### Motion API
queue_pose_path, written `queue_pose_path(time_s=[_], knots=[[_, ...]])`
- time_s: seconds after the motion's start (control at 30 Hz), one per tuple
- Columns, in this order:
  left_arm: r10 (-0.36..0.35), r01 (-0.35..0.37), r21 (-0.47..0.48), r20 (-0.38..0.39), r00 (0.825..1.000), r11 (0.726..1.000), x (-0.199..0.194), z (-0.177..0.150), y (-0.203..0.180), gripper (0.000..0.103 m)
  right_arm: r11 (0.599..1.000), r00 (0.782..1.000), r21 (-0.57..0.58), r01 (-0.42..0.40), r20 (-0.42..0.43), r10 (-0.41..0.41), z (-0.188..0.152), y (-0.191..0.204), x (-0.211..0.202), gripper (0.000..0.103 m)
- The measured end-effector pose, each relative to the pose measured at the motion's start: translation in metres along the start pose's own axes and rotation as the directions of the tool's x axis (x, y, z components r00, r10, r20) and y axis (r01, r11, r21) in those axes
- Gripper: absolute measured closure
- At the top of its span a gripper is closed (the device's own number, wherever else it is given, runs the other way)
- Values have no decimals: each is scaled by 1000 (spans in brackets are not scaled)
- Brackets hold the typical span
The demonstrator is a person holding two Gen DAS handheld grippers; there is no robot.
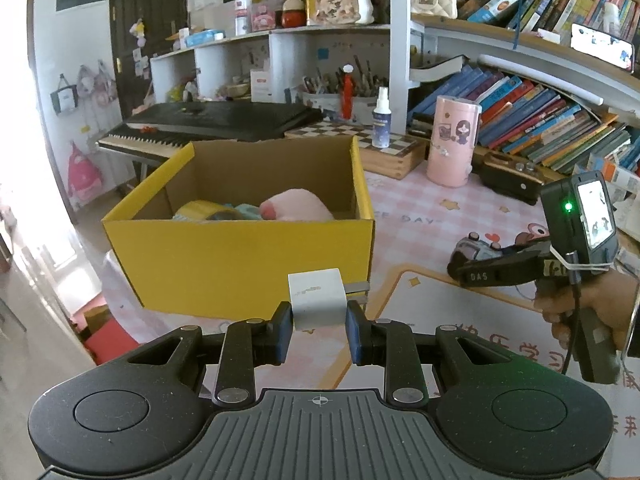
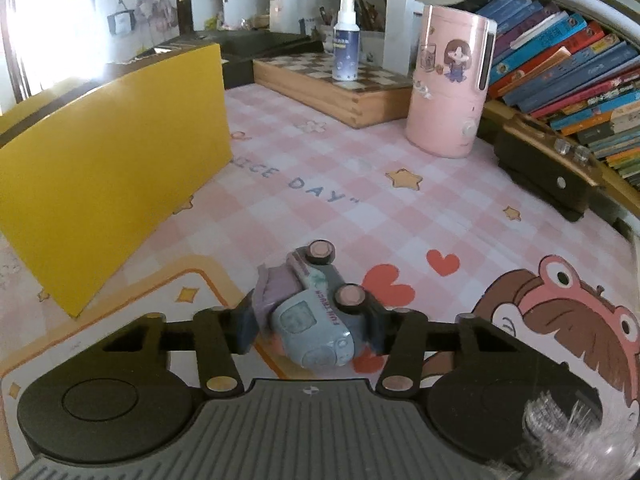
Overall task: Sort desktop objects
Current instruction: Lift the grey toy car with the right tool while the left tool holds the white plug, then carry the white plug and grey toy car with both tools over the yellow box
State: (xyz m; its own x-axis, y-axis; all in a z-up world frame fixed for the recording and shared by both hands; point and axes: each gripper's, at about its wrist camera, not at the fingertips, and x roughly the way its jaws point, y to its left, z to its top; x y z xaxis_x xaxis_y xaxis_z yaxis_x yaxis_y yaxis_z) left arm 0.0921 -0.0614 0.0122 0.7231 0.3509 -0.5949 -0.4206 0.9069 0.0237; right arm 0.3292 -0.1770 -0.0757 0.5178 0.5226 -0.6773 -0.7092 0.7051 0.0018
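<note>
My left gripper [image 1: 318, 320] is shut on a white charger cube [image 1: 316, 298], whose metal prongs stick out to the right. It hangs just before the near wall of the yellow cardboard box [image 1: 240, 256]. Inside the box lie a yellow tape roll [image 1: 200, 210], a teal item and a pink plush [image 1: 296, 204]. In the right wrist view a blue-grey toy car [image 2: 308, 312] lies on its side on the pink mat, wheels up. My right gripper [image 2: 311, 326] has its pads against both sides of the car. The left wrist view shows the toy car [image 1: 476, 245] at the right gripper's tip.
A pink humidifier [image 2: 448, 84] stands behind the car, with a spray bottle [image 2: 346, 40] on a wooden chessboard box [image 2: 320, 80]. A black device [image 2: 548, 164] and rows of books line the right edge. A piano keyboard [image 1: 208, 120] sits behind the box.
</note>
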Motion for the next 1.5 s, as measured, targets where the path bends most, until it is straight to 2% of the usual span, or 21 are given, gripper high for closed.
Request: queue_pose_path(time_s=[0.27,0.6,0.73,1.0,1.23,1.5], knots=[[-28,28,3,26,999,1000,-1,2,4,77,998,1000,61,12,6,-12,0,5,-19,56],[-131,129,42,65,989,991,-3,4,21,77,987,998,158,34,47,-42,1,28,-75,56],[-173,169,59,74,982,984,-6,3,36,77,970,997,242,37,55,-52,0,45,-100,56],[-241,236,72,64,968,969,-14,-7,79,77,933,996,357,33,62,-58,-7,102,-137,56],[-277,272,93,53,959,958,-20,-17,106,77,923,997,380,57,18,-69,-20,152,-152,56],[-304,298,111,37,952,948,-29,-32,133,77,937,997,340,78,-13,-78,-34,203,-160,56]])
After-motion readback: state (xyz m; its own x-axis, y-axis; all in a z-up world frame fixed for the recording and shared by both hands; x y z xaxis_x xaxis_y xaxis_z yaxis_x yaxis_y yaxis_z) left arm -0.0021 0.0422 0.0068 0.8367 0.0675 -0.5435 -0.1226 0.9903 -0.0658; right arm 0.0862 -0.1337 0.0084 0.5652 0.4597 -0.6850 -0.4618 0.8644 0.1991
